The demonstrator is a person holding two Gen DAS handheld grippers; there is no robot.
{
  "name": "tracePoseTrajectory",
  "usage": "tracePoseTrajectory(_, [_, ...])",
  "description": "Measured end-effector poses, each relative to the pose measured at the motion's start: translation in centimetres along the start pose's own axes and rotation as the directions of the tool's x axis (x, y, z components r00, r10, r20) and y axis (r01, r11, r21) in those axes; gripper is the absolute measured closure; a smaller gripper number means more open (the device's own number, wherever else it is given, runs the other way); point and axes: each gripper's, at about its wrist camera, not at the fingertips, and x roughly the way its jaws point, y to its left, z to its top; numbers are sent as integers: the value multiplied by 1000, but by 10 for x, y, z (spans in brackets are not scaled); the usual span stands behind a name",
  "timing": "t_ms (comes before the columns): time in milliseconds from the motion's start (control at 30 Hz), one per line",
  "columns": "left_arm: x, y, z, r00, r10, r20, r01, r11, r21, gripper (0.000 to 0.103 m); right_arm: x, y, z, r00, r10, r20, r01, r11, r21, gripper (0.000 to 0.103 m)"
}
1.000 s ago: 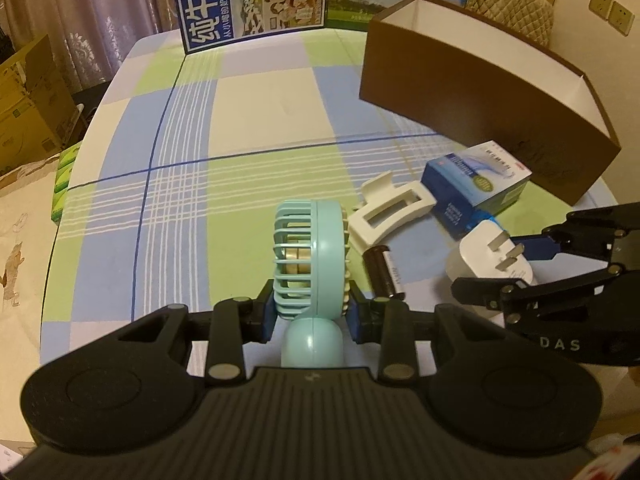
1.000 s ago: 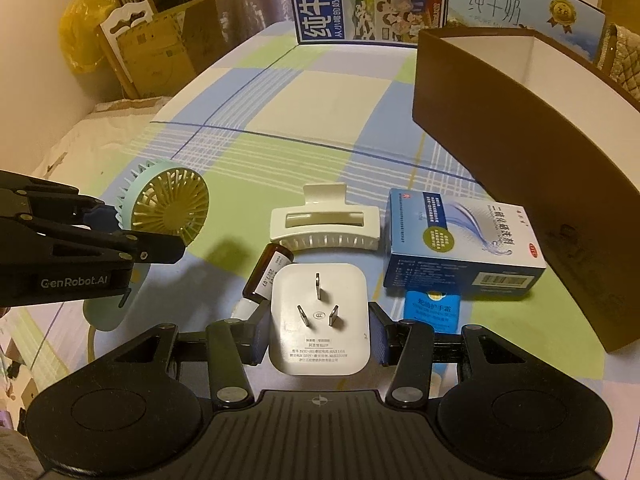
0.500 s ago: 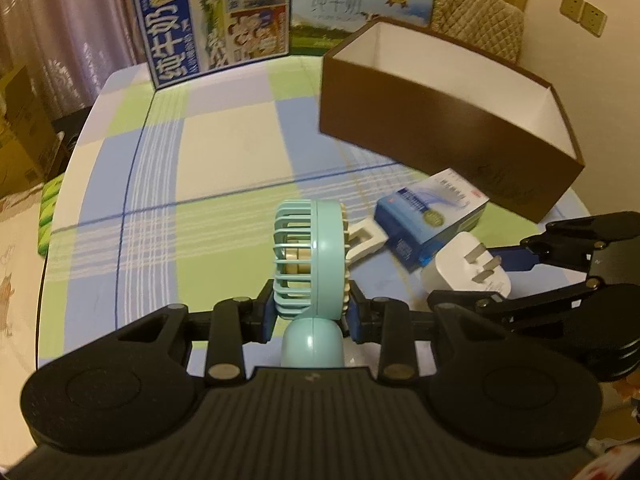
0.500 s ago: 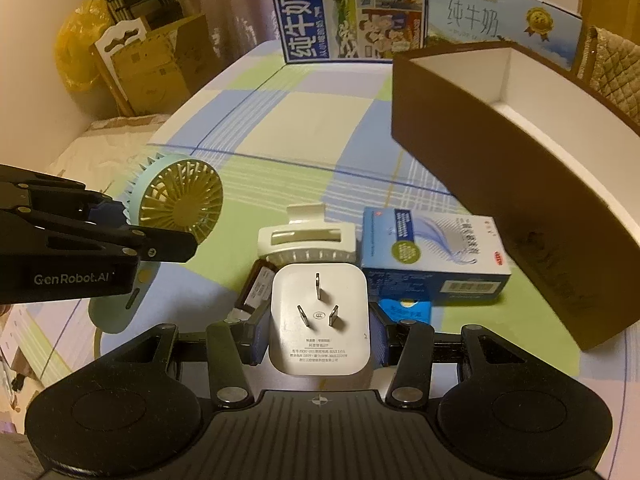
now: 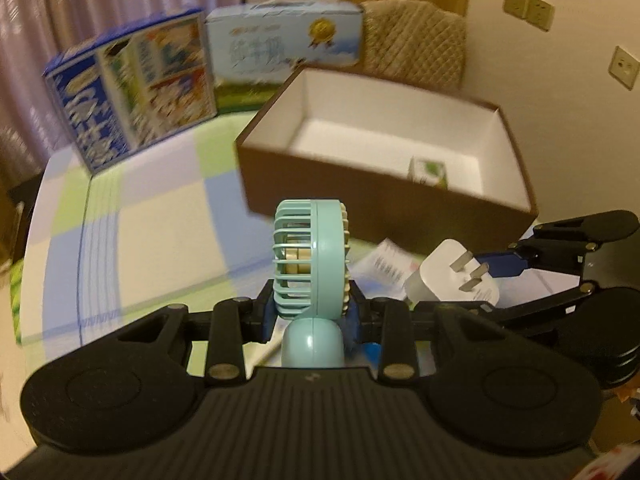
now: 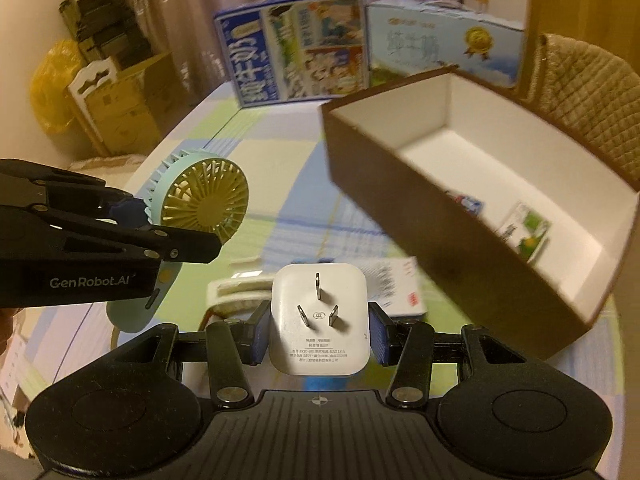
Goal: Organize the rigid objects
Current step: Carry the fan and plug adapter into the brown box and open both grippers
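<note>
We see the checked tablecloth [image 5: 160, 220]: brown box [image 6: 420, 220] at two o'clock, milk cartons [image 6: 296, 48] at twelve, medicine box [image 6: 396, 284] and hair clip [image 6: 240, 290] at six.

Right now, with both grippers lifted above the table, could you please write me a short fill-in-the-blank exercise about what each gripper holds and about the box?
1. The left gripper holds a small handheld ____ of mint green colour.
2. The right gripper is shut on a white plug with ____ metal prongs.
3. The brown box is ____ on the inside.
4. The two milk cartons stand ____ the brown box.

Missing words: fan; three; white; behind
</note>
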Motion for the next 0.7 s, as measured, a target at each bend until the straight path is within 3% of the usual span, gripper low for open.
tracePoseTrajectory(367, [38,-31,88,995,-71,65,64,992,109,74,-14,-68,58,995,-63,80,57,995,75,57])
tracePoseTrajectory(700, [88,-51,145,993,-105,57,94,982,166,73,3,-122,94,991,-118,63,107,984,145,57])
